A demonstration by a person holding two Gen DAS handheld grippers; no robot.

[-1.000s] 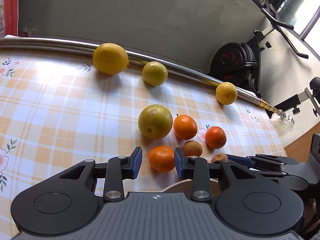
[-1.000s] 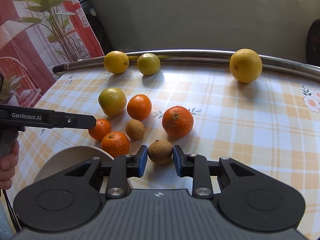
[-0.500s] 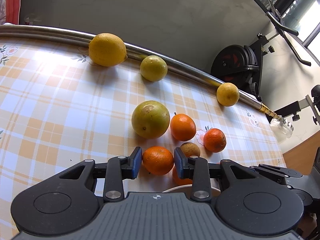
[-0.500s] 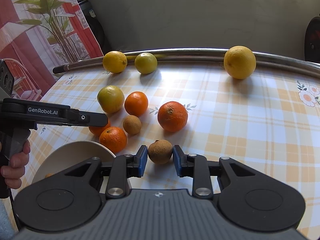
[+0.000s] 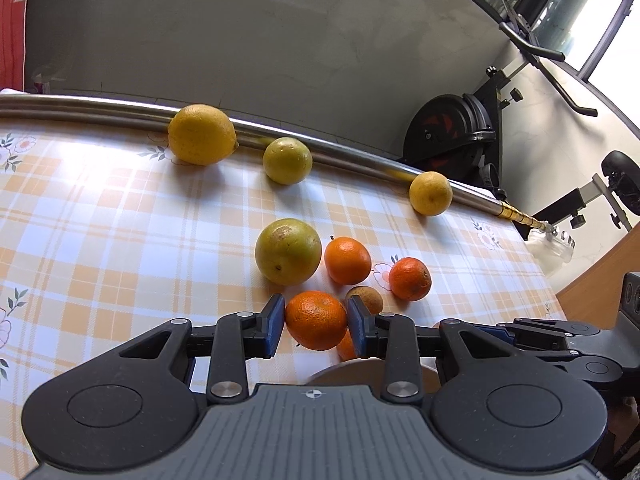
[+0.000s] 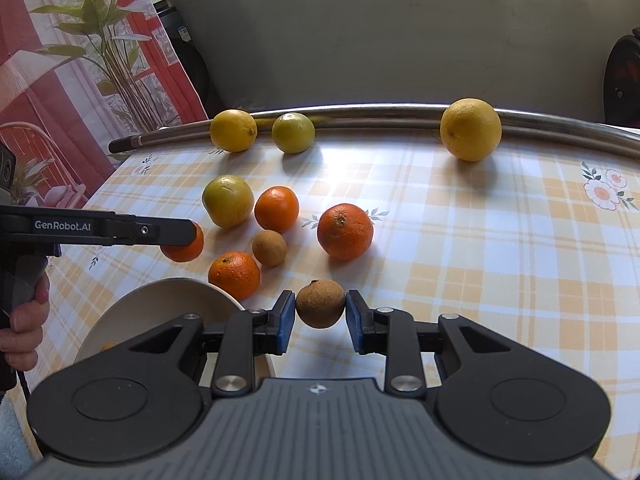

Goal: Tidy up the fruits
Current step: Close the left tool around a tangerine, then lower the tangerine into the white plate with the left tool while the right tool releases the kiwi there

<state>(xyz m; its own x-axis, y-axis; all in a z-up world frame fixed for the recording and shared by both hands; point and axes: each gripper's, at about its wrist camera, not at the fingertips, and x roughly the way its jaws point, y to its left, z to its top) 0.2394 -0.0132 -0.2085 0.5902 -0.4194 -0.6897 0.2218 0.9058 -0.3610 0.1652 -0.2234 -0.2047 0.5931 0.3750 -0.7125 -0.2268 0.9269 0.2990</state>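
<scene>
My left gripper (image 5: 316, 322) is shut on an orange mandarin (image 5: 316, 320) and holds it just above the checked tablecloth; it also shows in the right wrist view (image 6: 182, 242). My right gripper (image 6: 320, 314) is shut on a brown kiwi (image 6: 320, 308) near the rim of a cream bowl (image 6: 160, 300). On the cloth lie a green-yellow citrus (image 5: 288, 250), two more mandarins (image 5: 347, 260) (image 5: 410, 279) and a second brown fruit (image 5: 366, 298). Another mandarin (image 6: 234, 274) lies by the bowl.
Three yellow citrus (image 5: 201, 134) (image 5: 287, 160) (image 5: 431, 193) rest against a steel rail (image 5: 80, 104) along the table's far edge. An exercise bike (image 5: 452, 132) stands beyond the table. A small orange piece (image 6: 107, 346) lies in the bowl.
My left gripper has closed on the mandarin and lifted it off the cloth, moving forward. My right gripper keeps the kiwi and has risen slightly.
</scene>
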